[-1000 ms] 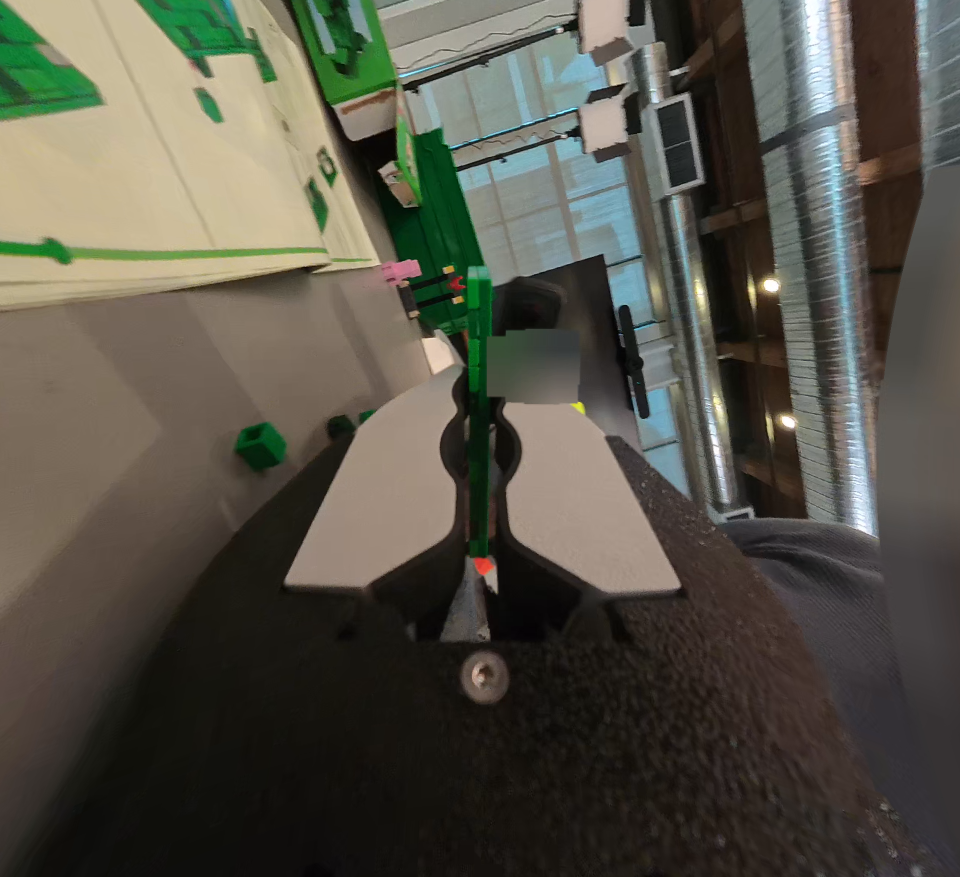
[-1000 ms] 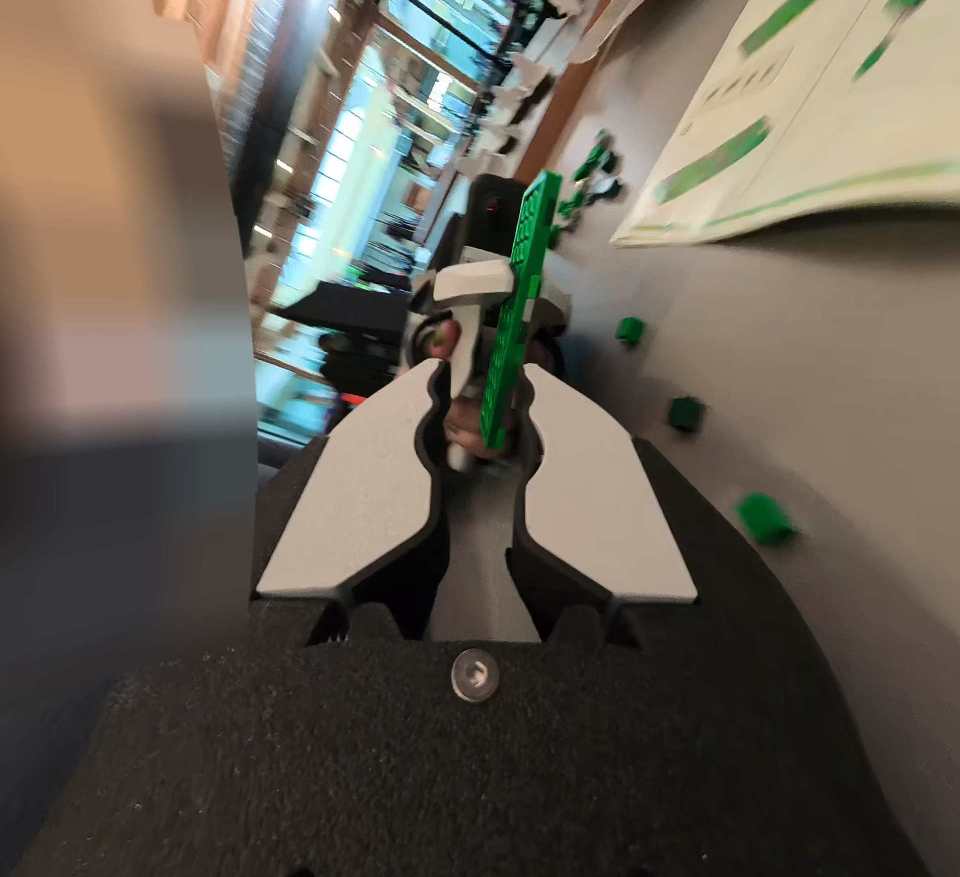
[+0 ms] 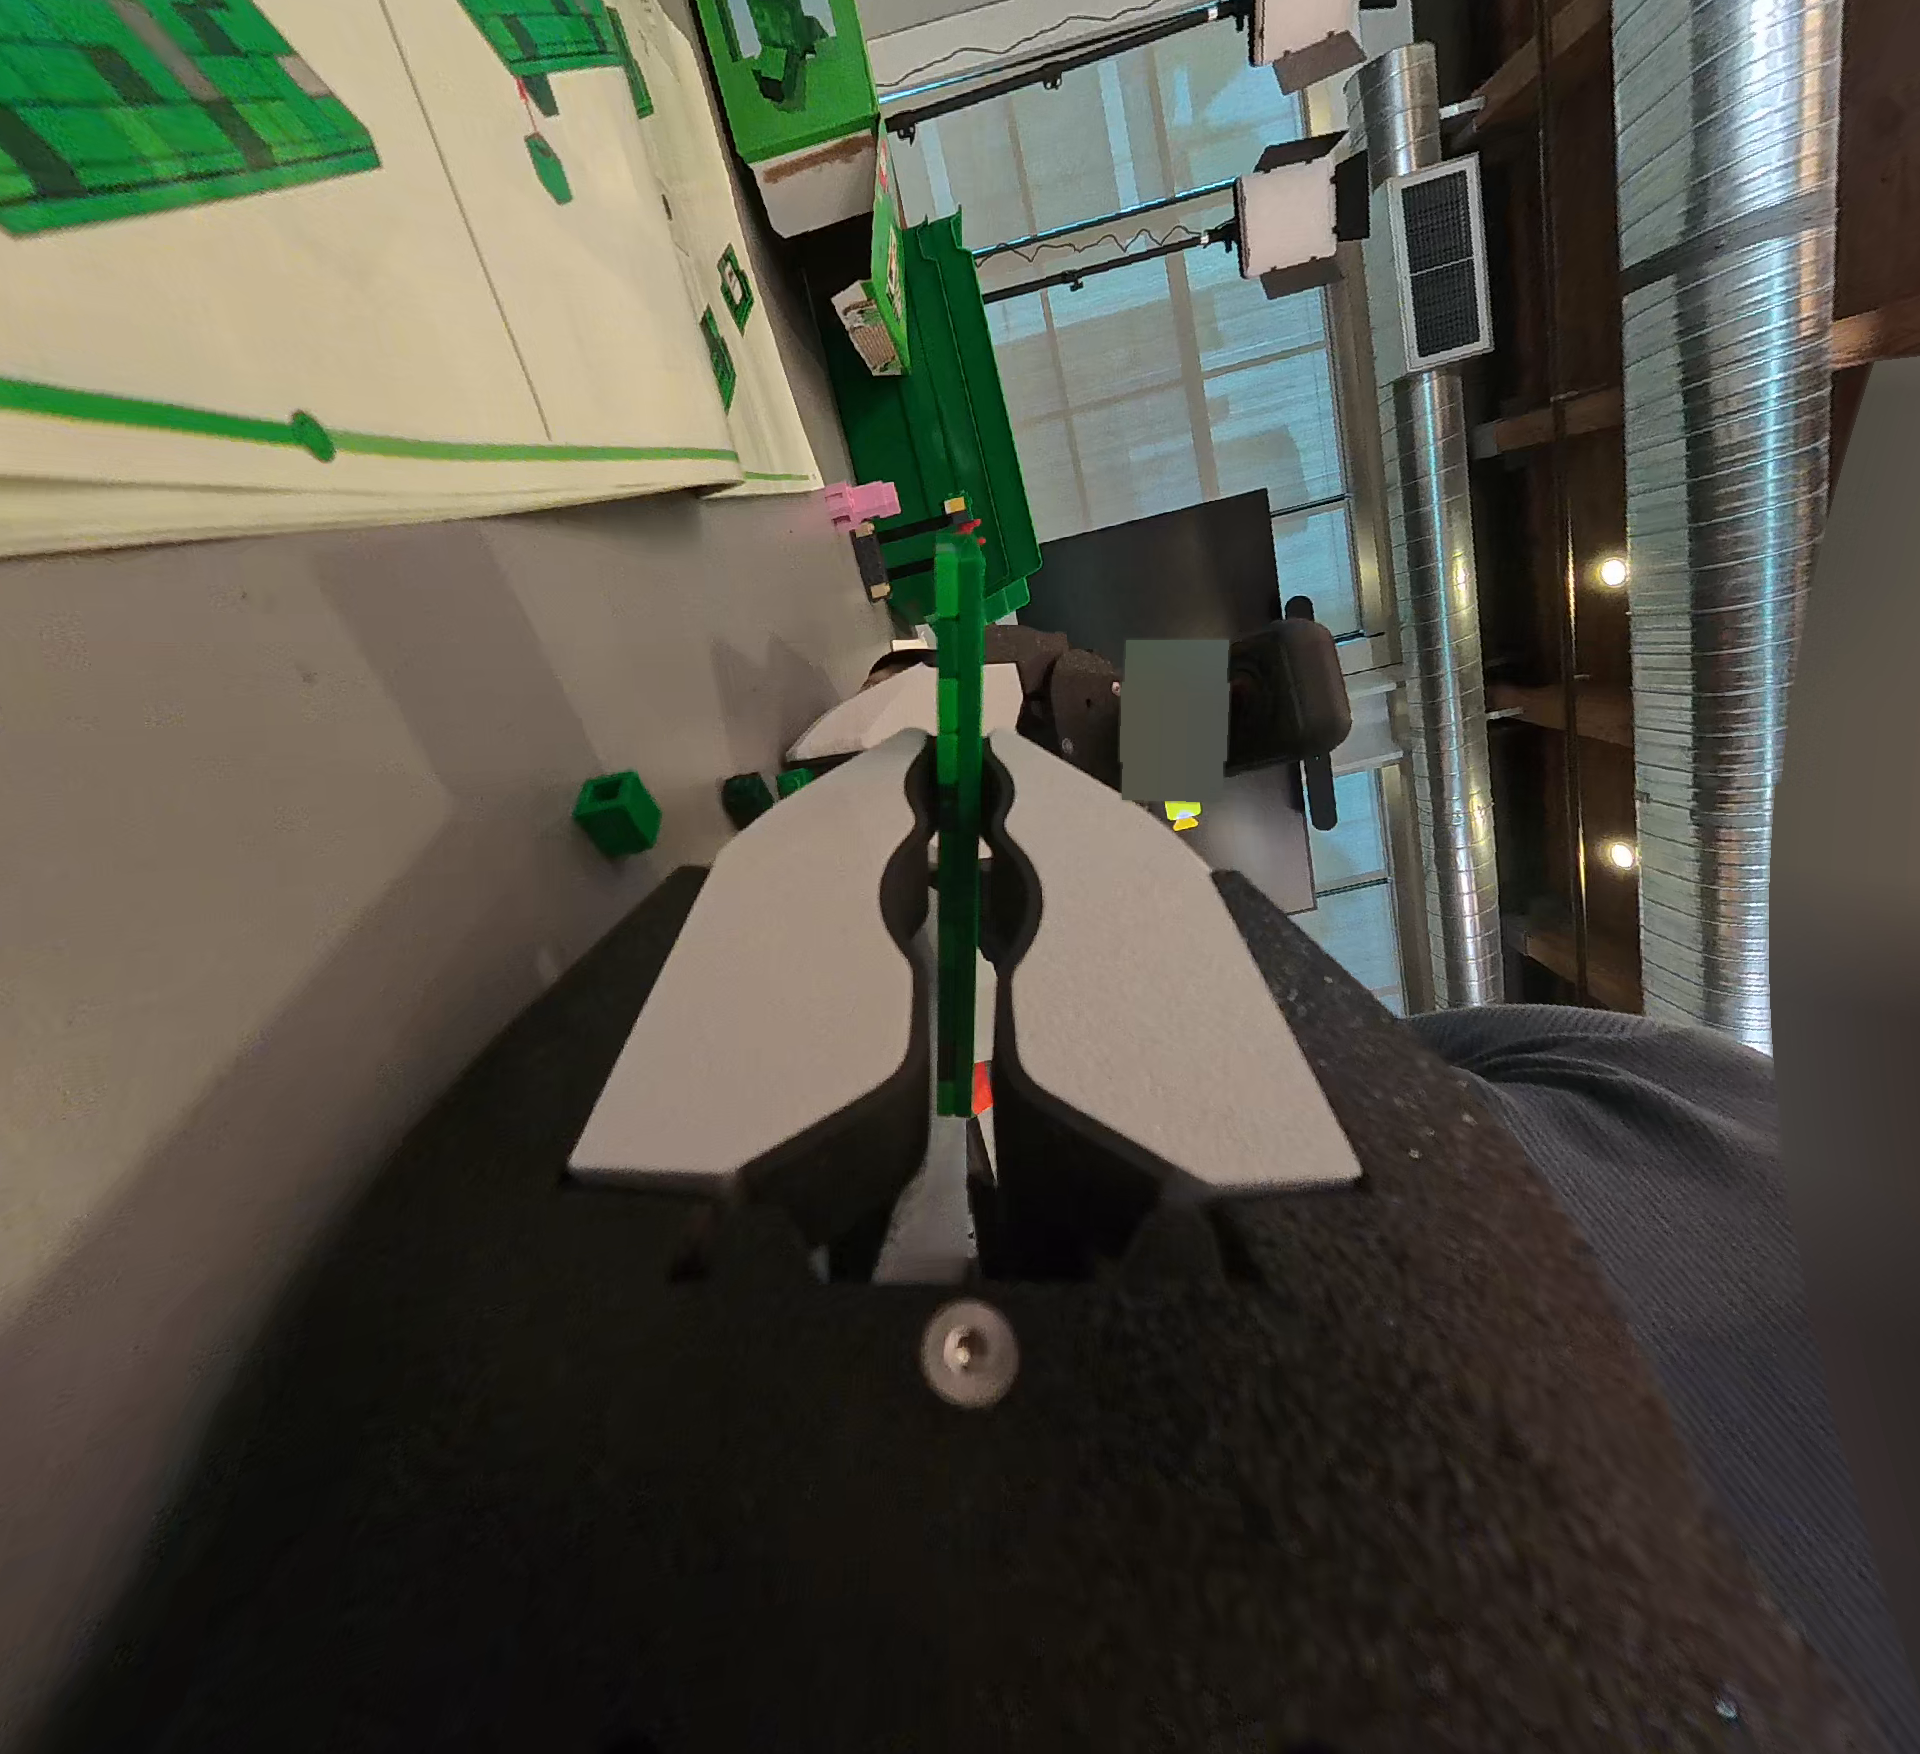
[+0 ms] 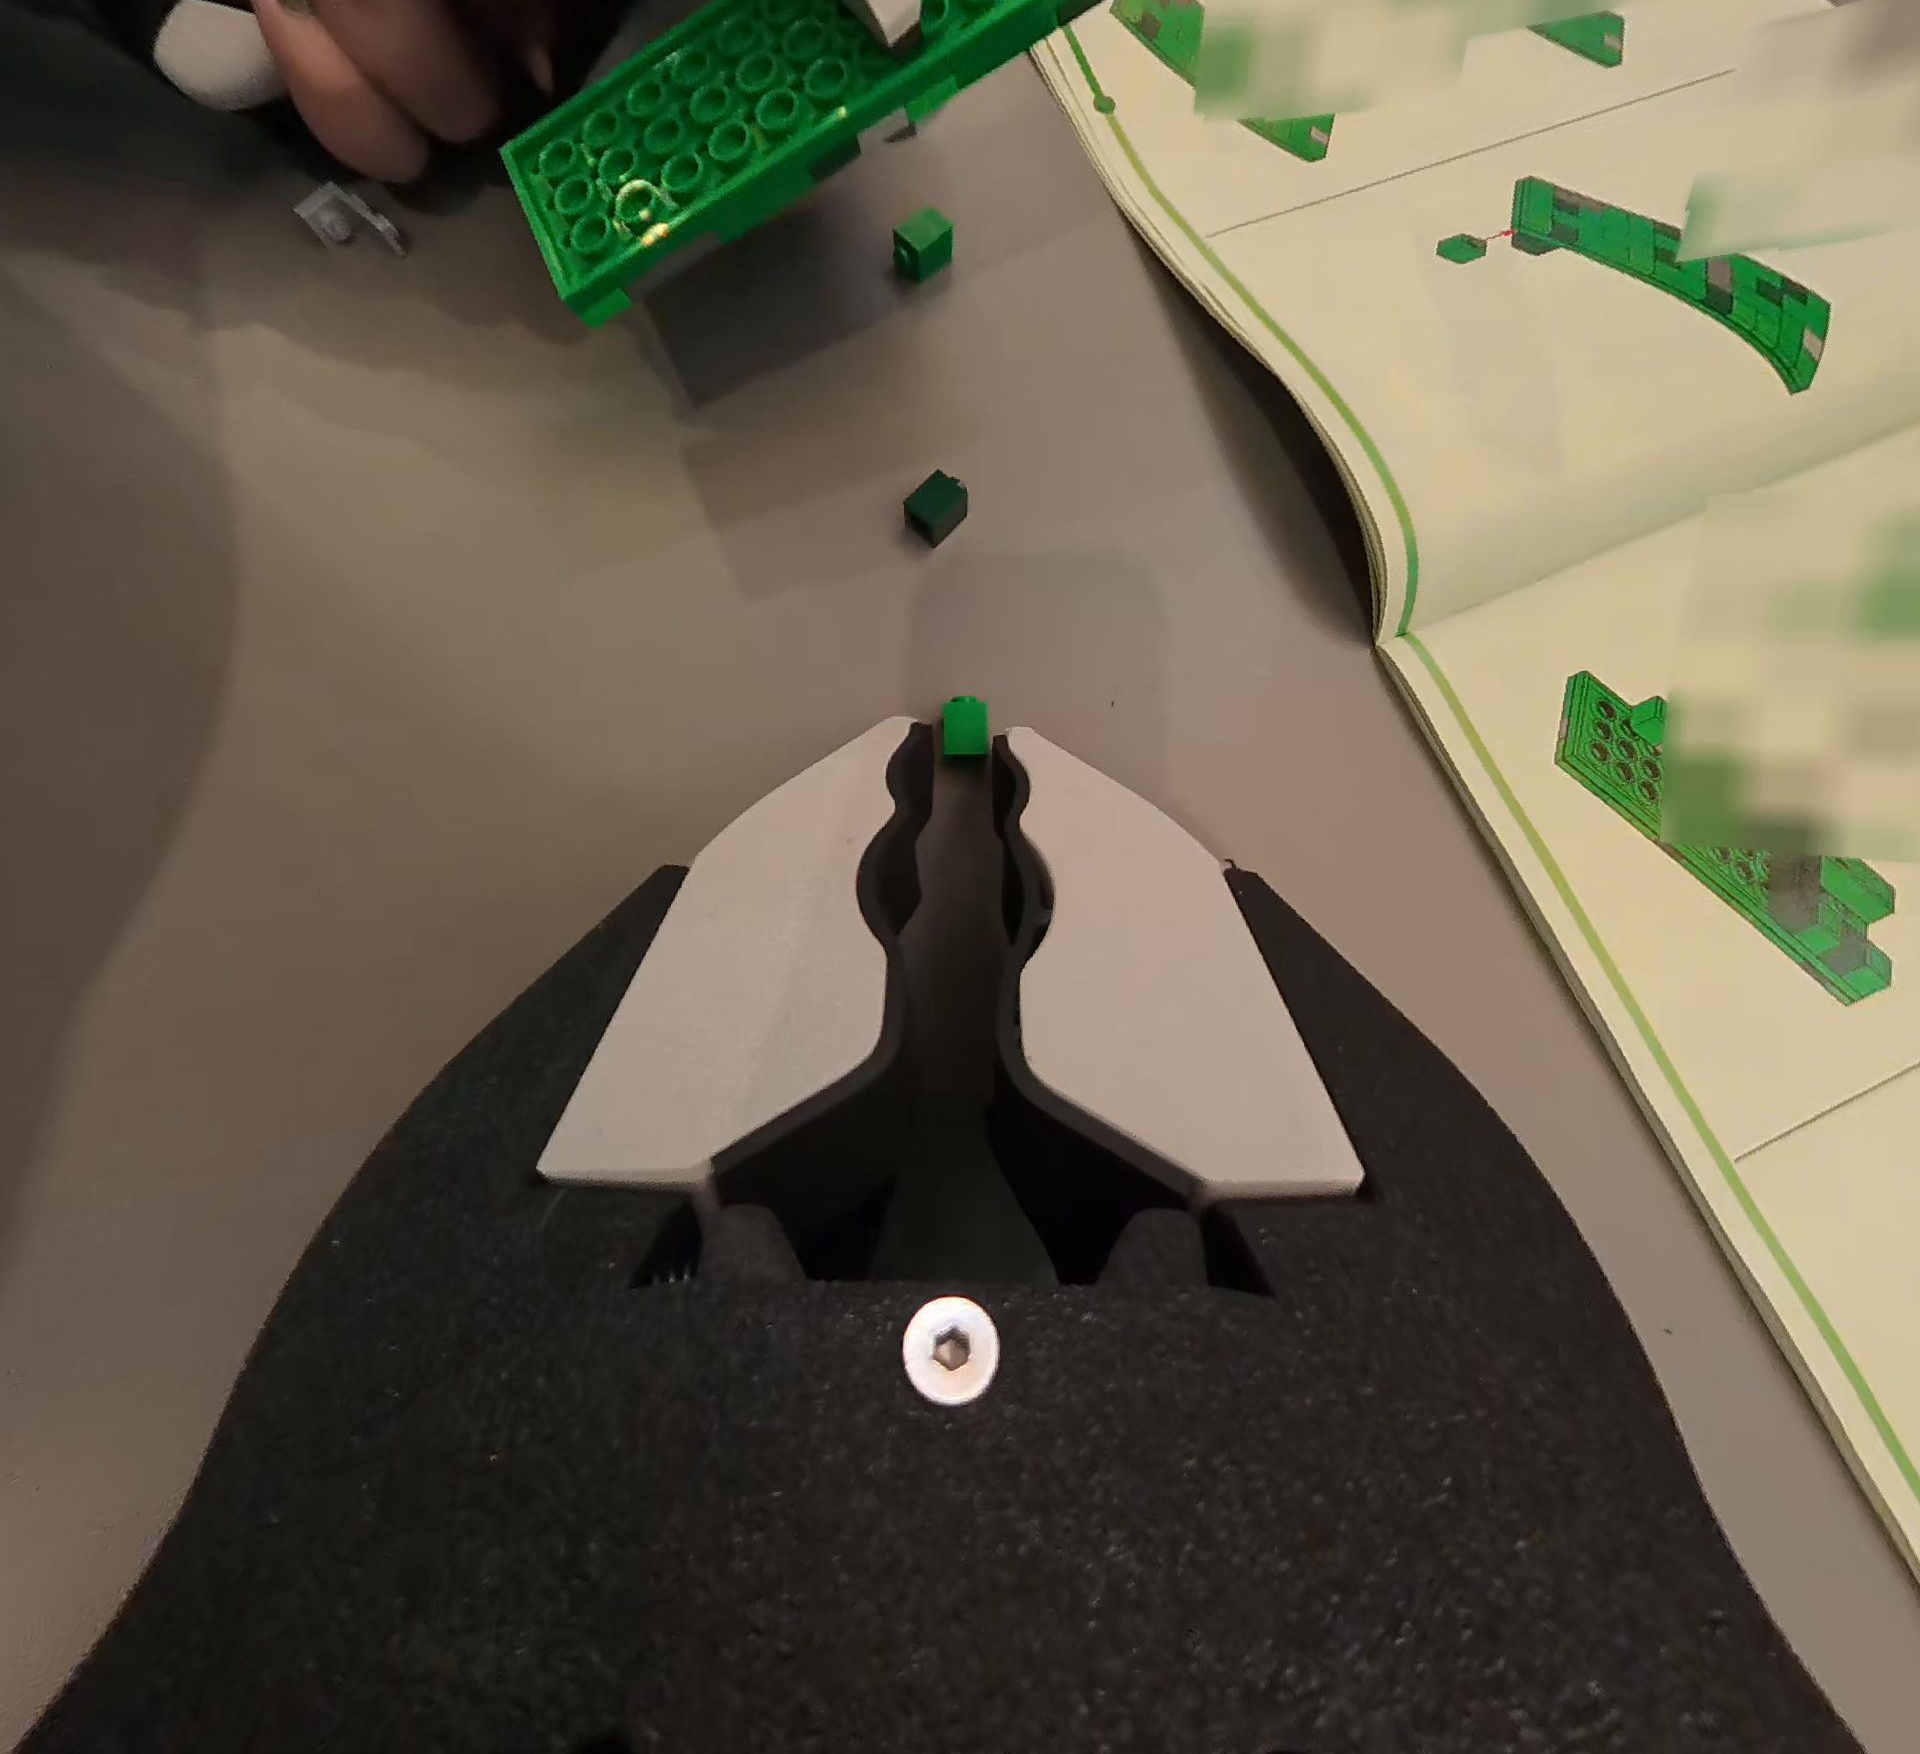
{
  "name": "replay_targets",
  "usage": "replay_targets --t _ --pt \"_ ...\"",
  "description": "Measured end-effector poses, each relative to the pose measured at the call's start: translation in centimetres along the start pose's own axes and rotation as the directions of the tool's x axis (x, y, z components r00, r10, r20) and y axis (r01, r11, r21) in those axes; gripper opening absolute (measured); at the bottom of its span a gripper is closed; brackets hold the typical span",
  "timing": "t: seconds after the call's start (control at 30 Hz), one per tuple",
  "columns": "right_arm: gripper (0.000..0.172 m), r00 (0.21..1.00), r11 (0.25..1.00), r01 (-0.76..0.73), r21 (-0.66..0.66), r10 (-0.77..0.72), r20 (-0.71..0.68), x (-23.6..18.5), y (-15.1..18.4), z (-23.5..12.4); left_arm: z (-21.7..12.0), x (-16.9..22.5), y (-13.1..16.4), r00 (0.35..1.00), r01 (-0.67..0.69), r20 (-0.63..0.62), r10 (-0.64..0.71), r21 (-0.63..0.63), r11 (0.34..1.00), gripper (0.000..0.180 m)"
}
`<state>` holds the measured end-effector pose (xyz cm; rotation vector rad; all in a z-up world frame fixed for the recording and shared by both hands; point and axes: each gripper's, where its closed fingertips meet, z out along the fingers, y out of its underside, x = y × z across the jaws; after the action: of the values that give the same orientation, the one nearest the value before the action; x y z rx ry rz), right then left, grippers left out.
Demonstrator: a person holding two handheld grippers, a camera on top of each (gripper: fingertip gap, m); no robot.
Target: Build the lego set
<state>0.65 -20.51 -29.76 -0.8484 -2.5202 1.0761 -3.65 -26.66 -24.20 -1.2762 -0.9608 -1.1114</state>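
Open instruction booklet (image 4: 1558, 499) on grey table (image 4: 520, 665)

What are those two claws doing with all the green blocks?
A person is holding a claw in each hand over a grey table. The left claw is shut on a flat green studded plate, held up off the table. The right claw has a tiny green brick right between its tips, down at the table; they are close on both sides of it. Two more small green bricks lie loose farther on, and an open instruction booklet sits to the right.
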Motion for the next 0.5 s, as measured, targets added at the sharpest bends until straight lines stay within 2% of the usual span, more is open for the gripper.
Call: replay_targets --t 0.1,0.17,0.37,0.5 --pt "0.008 1.0 1.0 -0.008 -0.013 0.008 -0.005 0.1 0.0 0.0 0.0 0.0 0.0 1.0 0.0 -0.002 0.0 -0.004 1.0 0.005" --pt "0.008 1.0 0.997 0.01 -0.071 -0.011 -0.014 0.3 0.3 -0.5 0.0 0.0 0.1 1.0 -0.001 -0.002 0.001 -0.008 1.0 0.005" --pt "0.008 0.994 0.922 0.111 -0.372 -0.096 0.059 0.6 0.9 -3.3 0.1 0.1 0.2 1.0 -0.005 -0.006 0.005 -0.016 1.0 0.006" --pt "0.008 0.972 0.892 0.233 -0.388 -0.217 0.087 0.9 -0.5 -3.4 0.1 0.1 0.4 1.0 -0.013 -0.002 0.013 -0.027 1.0 0.006"
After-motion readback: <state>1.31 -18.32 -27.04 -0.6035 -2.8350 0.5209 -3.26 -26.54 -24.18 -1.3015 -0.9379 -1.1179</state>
